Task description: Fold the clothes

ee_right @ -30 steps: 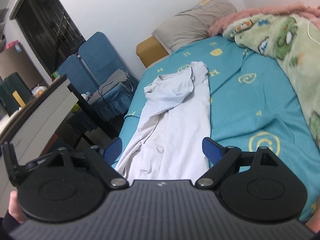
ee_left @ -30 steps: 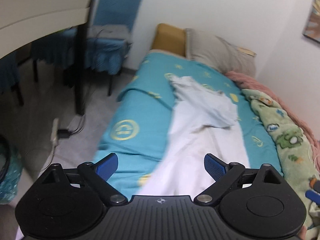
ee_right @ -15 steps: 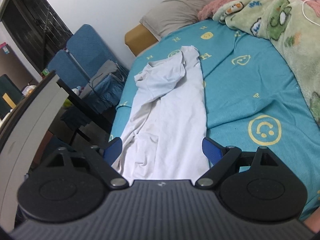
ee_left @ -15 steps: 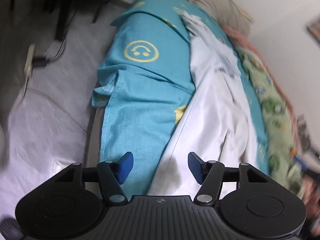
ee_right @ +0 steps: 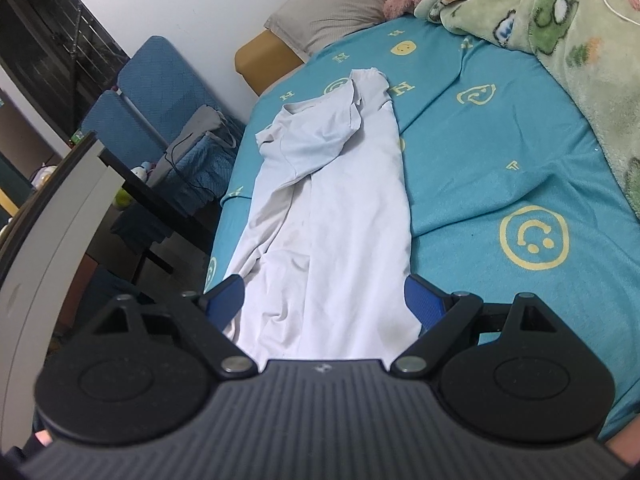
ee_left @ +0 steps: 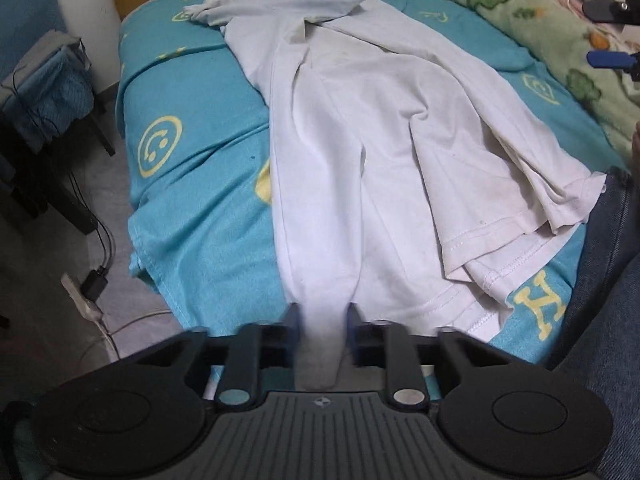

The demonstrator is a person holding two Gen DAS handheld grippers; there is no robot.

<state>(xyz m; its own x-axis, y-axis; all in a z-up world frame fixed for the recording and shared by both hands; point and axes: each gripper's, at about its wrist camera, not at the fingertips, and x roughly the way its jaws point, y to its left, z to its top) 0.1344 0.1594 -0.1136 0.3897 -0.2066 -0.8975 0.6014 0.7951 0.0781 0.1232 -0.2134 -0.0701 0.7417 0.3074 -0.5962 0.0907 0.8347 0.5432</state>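
Left wrist view: left gripper (ee_left: pixel 322 326) pinching shirt (ee_left: pixel 360 128) hem at lower centre, likely for lifting into fold; right gripper (ee_right: pixel 324 304) spread, unloaded.

We see a white shirt (ee_left: pixel 360 152) of thin, creased, matt cloth on a turquoise bedsheet (ee_right: pixel 500 168) of soft woven fabric. The green blanket (ee_right: pixel 580 32) looks fluffy, like fleece. Both grippers, left (ee_left: pixel 322 320) and right (ee_right: pixel 324 300), are matt black plastic with ribbed bodies and shiny metal pivot pins.
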